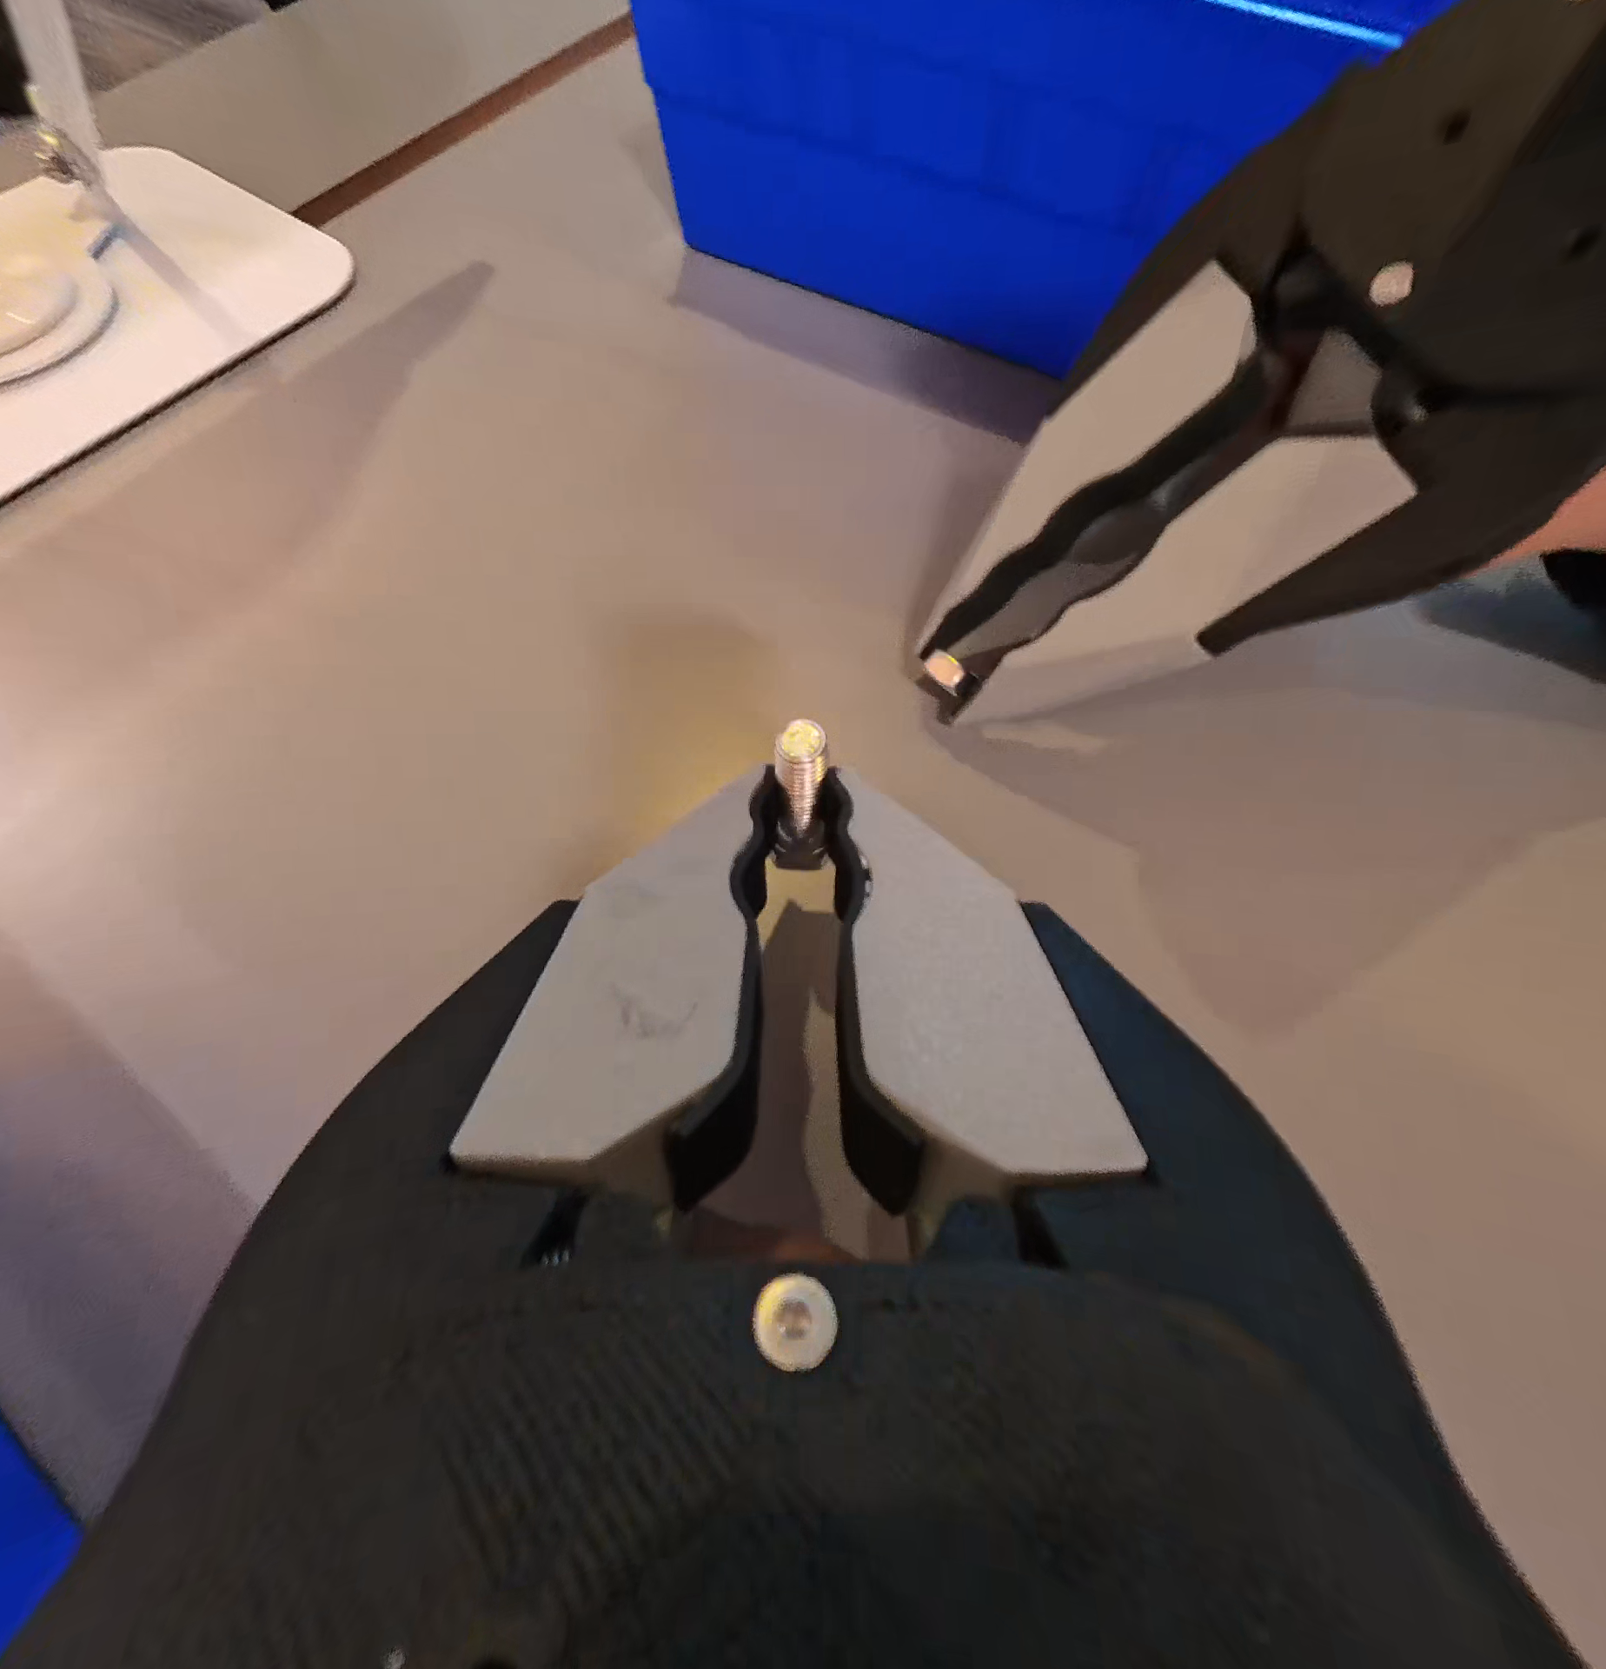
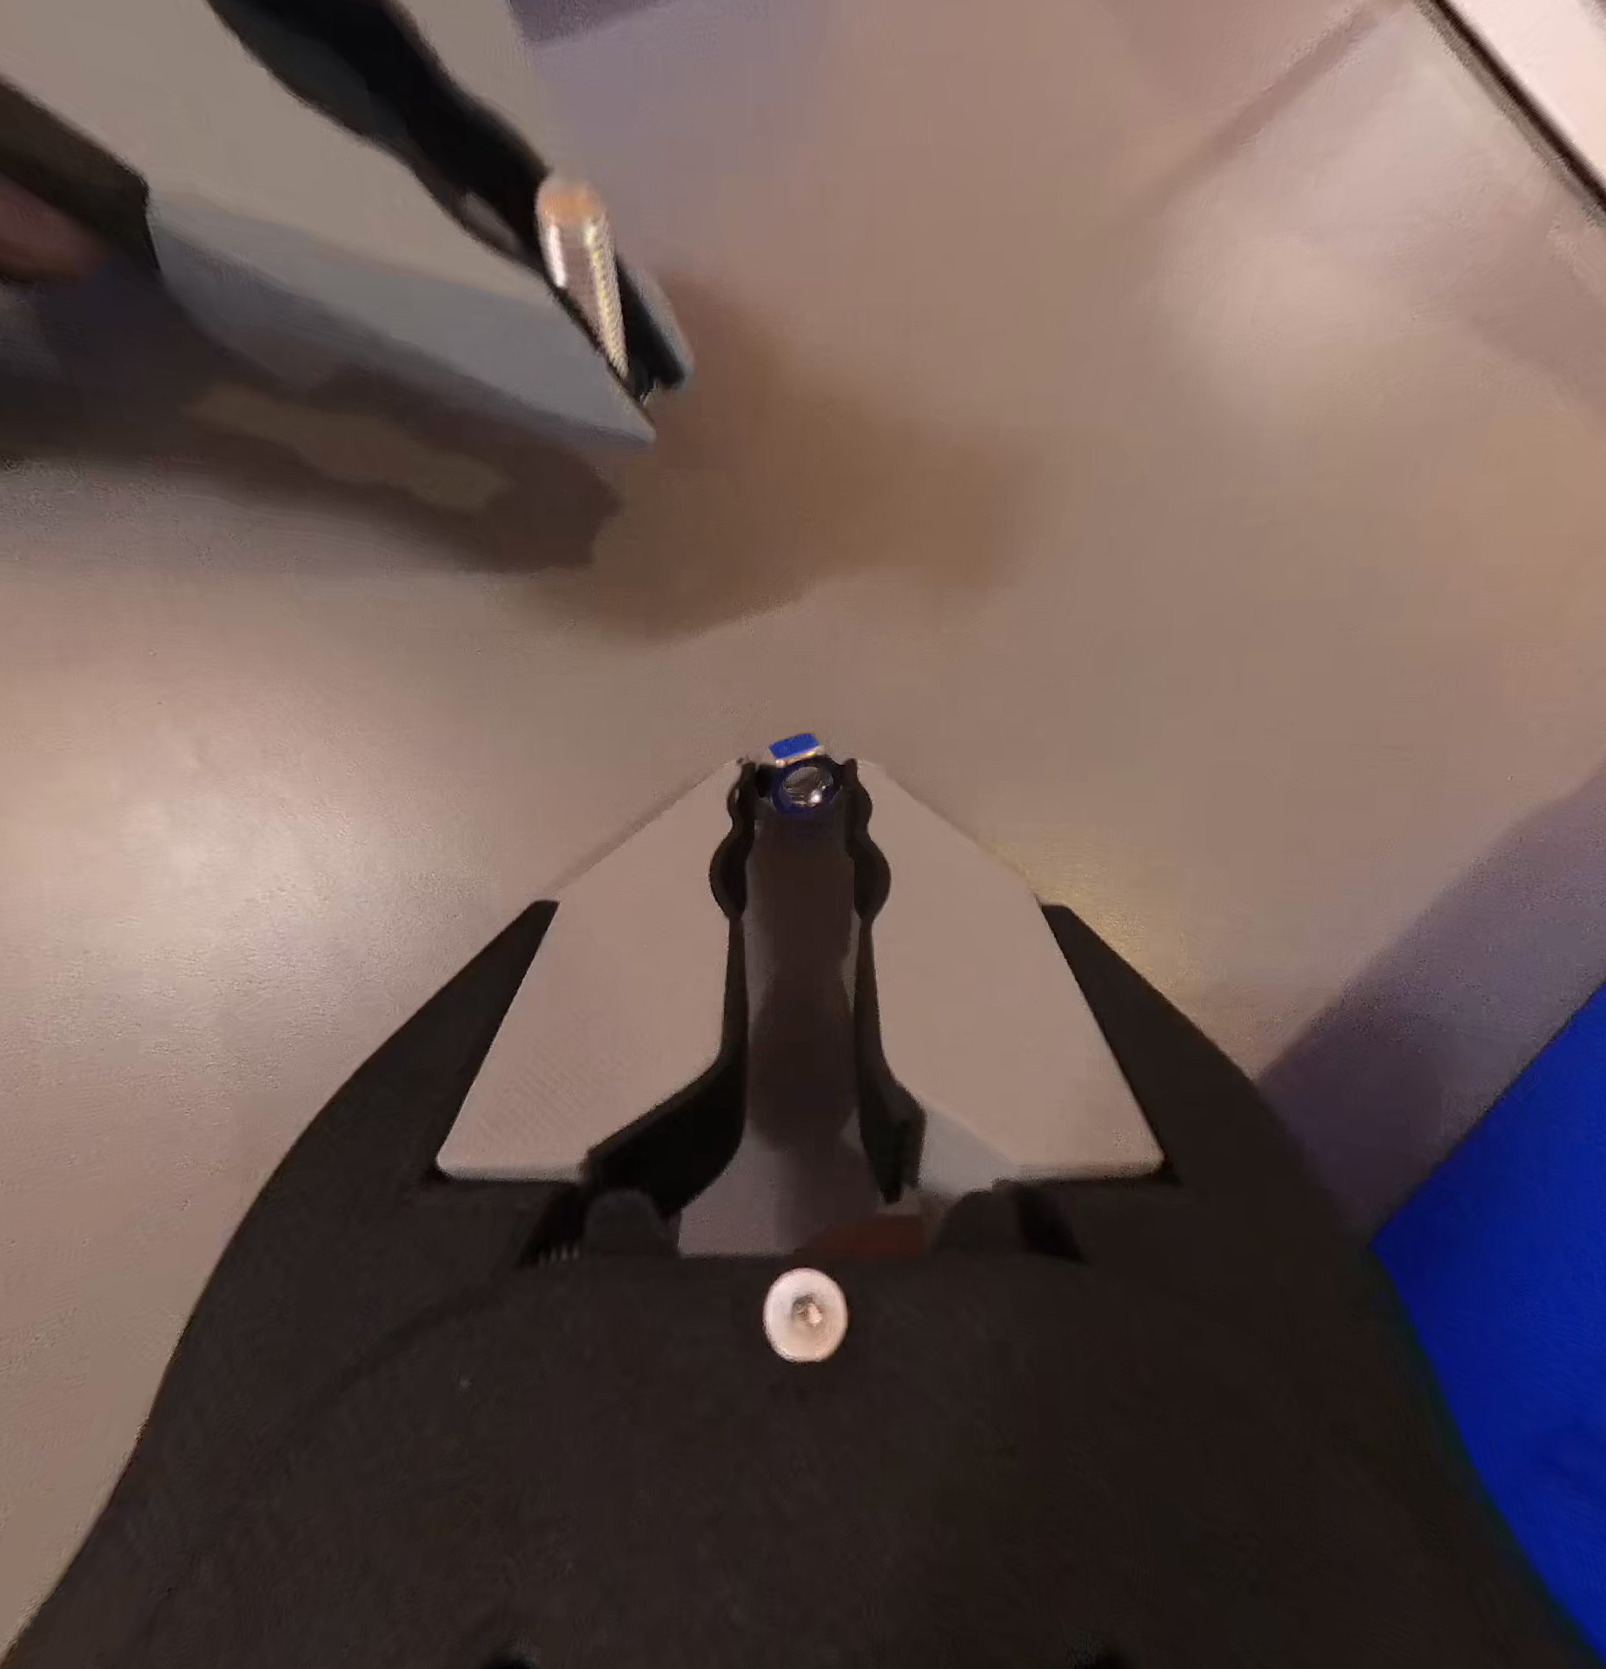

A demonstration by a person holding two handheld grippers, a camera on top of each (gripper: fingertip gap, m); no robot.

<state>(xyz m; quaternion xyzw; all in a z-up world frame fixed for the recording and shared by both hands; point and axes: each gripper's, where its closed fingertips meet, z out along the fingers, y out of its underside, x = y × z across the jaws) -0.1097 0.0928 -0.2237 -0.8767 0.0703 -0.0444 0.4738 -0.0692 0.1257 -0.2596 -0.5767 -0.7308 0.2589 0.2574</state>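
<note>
My left gripper [image 1: 801, 817] is shut on a silver threaded bolt [image 1: 800, 768], whose thread sticks out past the fingertips over the grey table. My right gripper [image 2: 799, 784] is shut on a small silver hex nut [image 2: 798, 782] held at its tips. In the left wrist view the right gripper [image 1: 957, 673] comes in from the upper right with the nut [image 1: 951, 670], to the right of the bolt and apart from it. In the right wrist view the left gripper [image 2: 637, 352] with the bolt [image 2: 583, 262] sits at the upper left, blurred.
A blue bin [image 1: 962, 163] stands at the back of the grey table [image 1: 420, 632]; it also shows at the lower right of the right wrist view [image 2: 1522, 1310]. A white stand base [image 1: 149, 298] with a clear upright lies at the back left. The gap from one gripper's tips to the other's is roughly 7 cm.
</note>
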